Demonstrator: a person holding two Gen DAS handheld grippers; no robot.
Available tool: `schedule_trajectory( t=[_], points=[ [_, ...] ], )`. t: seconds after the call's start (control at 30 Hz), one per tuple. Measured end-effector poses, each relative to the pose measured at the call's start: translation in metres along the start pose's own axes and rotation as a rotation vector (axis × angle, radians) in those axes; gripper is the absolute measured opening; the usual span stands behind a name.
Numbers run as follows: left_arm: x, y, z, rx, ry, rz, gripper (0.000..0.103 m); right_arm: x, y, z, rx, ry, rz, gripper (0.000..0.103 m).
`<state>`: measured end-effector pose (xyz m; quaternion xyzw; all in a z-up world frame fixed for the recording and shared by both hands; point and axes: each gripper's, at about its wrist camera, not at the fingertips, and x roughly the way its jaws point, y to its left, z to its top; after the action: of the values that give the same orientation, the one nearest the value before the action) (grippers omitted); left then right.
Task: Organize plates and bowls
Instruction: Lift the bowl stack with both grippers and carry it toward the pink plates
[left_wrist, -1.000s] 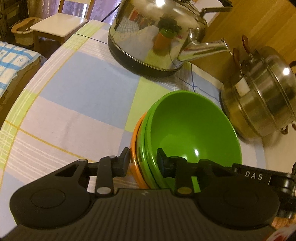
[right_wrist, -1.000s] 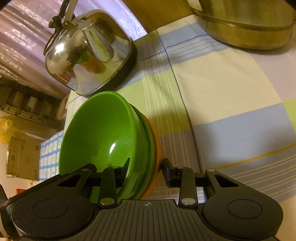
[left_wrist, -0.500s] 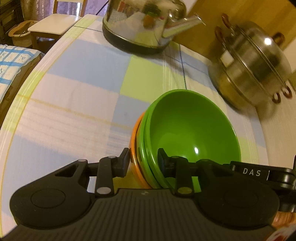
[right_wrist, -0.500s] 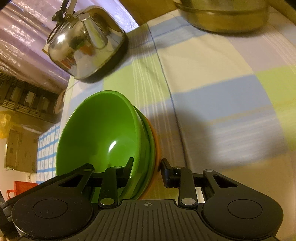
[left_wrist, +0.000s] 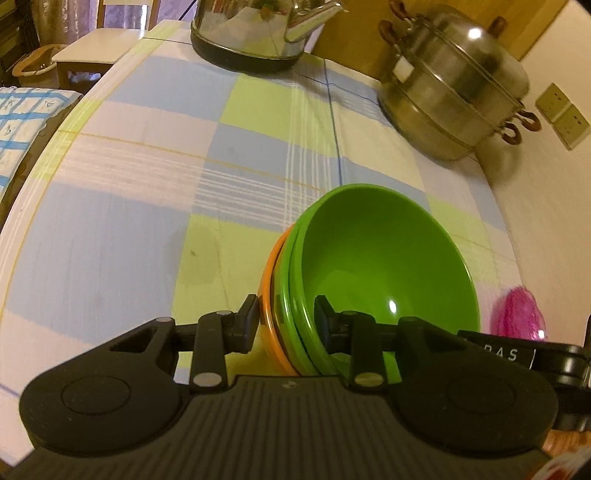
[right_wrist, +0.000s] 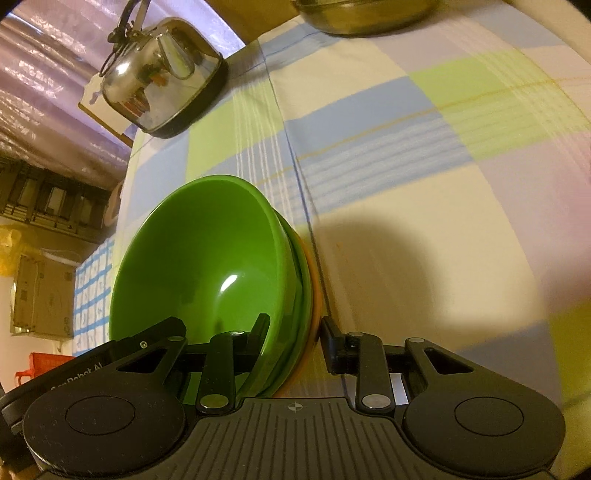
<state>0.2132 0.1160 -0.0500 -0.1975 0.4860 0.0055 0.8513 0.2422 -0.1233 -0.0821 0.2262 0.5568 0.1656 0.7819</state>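
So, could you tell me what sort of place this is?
Most likely a home dining or kitchen area: a table under a checked tablecloth carries a steel kettle and a tiered steamer pot, with a wooden chair beyond.

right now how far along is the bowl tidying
Done: the green bowl sits nested in the orange dish. In hand: the left gripper and right gripper each clamp the stack's rim, above the checked tablecloth. Left: setting it down.

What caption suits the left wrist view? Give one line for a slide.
Left gripper clamps the rim of a nested bowl stack, green over orange, above a checked tablecloth near a kettle and steamer pot.
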Motion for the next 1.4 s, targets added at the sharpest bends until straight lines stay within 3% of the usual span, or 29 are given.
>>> schedule_trajectory(
  t=[0.47, 1.0, 1.4],
  points=[
    [-0.032, -0.049, -0.052, 0.074, 0.012, -0.060, 0.026, -0.069, -0.036, -0.056, 0.041, -0.092, -0.024, 0.029],
    [-0.015, -0.125, -0.088, 0.185, 0.084, -0.161, 0.028, -0.132, -0.113, -0.079, 0.201, -0.185, -0.078, 0.029],
    [-0.008, -0.163, -0.105, 0.250, 0.109, -0.198, 0.028, -0.159, -0.144, -0.086, 0.263, -0.230, -0.105, 0.029]
  ],
)
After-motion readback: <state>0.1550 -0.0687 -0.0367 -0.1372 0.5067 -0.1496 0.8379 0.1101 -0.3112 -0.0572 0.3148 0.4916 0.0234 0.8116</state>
